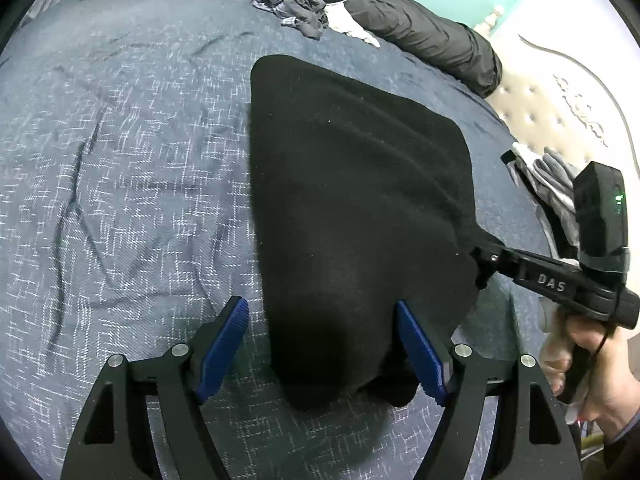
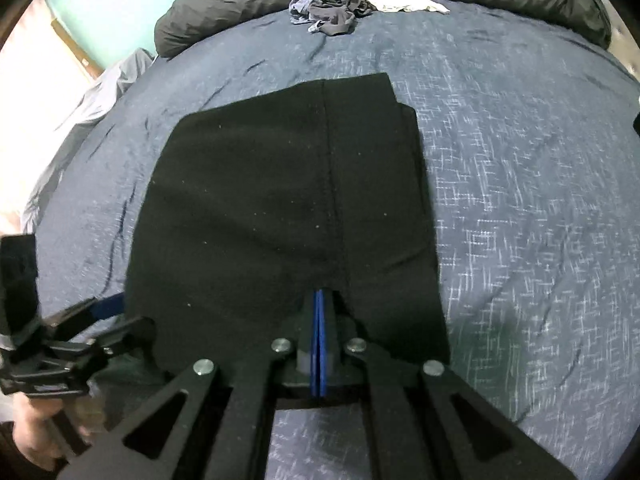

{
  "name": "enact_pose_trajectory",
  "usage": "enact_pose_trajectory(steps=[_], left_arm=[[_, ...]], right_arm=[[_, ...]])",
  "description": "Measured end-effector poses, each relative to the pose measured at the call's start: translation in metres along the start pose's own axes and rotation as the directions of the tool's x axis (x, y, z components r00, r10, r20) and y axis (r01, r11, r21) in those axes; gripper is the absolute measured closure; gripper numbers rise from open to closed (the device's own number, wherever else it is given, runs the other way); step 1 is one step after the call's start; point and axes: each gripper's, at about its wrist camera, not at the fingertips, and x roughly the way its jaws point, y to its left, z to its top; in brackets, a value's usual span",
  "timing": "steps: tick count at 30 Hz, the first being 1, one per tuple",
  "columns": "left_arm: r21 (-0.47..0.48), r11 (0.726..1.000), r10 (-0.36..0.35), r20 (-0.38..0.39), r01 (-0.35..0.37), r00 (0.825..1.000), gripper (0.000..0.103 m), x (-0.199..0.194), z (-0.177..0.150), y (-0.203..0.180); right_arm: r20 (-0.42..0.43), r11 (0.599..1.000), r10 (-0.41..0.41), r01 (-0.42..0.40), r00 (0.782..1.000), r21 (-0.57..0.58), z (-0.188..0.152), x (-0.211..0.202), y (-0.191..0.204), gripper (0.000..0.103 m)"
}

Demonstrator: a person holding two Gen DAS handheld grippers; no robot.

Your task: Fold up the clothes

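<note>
I have the black garment (image 2: 280, 208) spread flat on the bed (image 1: 120, 160), roughly mid-bed, its near edge toward me and its far end pointing at the dark duvet (image 1: 420, 28) along the bed's far edge. It already looks doubled lengthwise: a seam runs up it and a second layer peeks out along its right side in the right wrist view.

My right gripper (image 2: 319, 312) has its fingers pressed together on the garment's near edge, close to that seam, so the cloth is pinched and slightly drawn up there (the left wrist view shows creases fanning from that pinch). My left gripper (image 1: 322, 344) has its fingers spread wide, straddling the near left corner of the cloth and holding nothing; I judge it is placed to take that corner so both near corners can travel together.

A heap of loose clothes (image 1: 296, 8) sits at the far edge against the duvet, and a smaller stack (image 1: 548, 176) lies by the bed's right edge near the headboard (image 1: 560, 112).
</note>
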Motion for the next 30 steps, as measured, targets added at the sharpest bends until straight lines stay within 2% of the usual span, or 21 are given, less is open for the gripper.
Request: enact_pose_trajectory(steps=[5, 7, 9, 11, 15, 18, 21, 23, 25, 30], left_arm=[[-0.006, 1.0, -0.002, 0.018, 0.002, 1.0, 0.024, -0.008, 0.004, 0.003], [-0.021, 1.0, -0.004, 0.02, 0.004, 1.0, 0.024, -0.012, 0.004, 0.008], [-0.033, 0.999, -0.009, 0.031, 0.01, 0.999, 0.024, -0.019, 0.004, 0.013], [-0.044, 0.999, -0.008, 0.054, 0.011, 0.999, 0.024, -0.03, 0.006, 0.02], [-0.102, 0.995, 0.006, 0.096, 0.004, 0.995, 0.024, -0.049, 0.009, 0.043], [-0.146, 0.989, 0.018, 0.109, -0.002, 0.994, 0.024, -0.06, 0.001, 0.064], [-0.177, 0.984, 0.031, 0.127, -0.008, 0.991, 0.024, -0.074, -0.006, 0.079], [-0.188, 0.982, 0.04, 0.143, -0.012, 0.989, 0.024, -0.083, -0.009, 0.083], [-0.195, 0.981, 0.047, 0.157, -0.016, 0.987, 0.024, -0.094, -0.015, 0.087], [-0.213, 0.977, 0.06, 0.169, -0.023, 0.984, 0.024, -0.11, -0.029, 0.093]], right_arm=[[0.053, 1.0, -0.007, 0.008, 0.999, -0.007, 0.005, -0.018, 0.01, 0.103], [0.013, 1.0, -0.022, 0.022, 1.0, -0.009, 0.002, -0.005, 0.007, 0.103], [0.008, 0.999, 0.005, -0.006, 1.0, 0.038, 0.001, -0.002, -0.002, 0.103], [0.047, 0.995, 0.042, -0.046, 0.998, 0.093, 0.002, -0.013, -0.008, 0.103], [0.118, 0.992, 0.051, -0.064, 0.992, 0.109, -0.006, -0.043, -0.003, 0.1], [0.148, 0.983, 0.09, -0.112, 0.985, 0.146, -0.02, -0.059, 0.003, 0.1], [0.119, 0.97, 0.123, -0.145, 0.985, 0.195, -0.032, -0.057, 0.007, 0.093], [0.09, 0.96, 0.147, -0.164, 0.985, 0.226, -0.039, -0.051, 0.009, 0.085], [0.062, 0.952, 0.168, -0.178, 0.984, 0.251, -0.05, -0.044, 0.013, 0.072], [0.012, 0.926, 0.226, -0.219, 0.974, 0.307, -0.071, -0.024, 0.032, 0.066]])
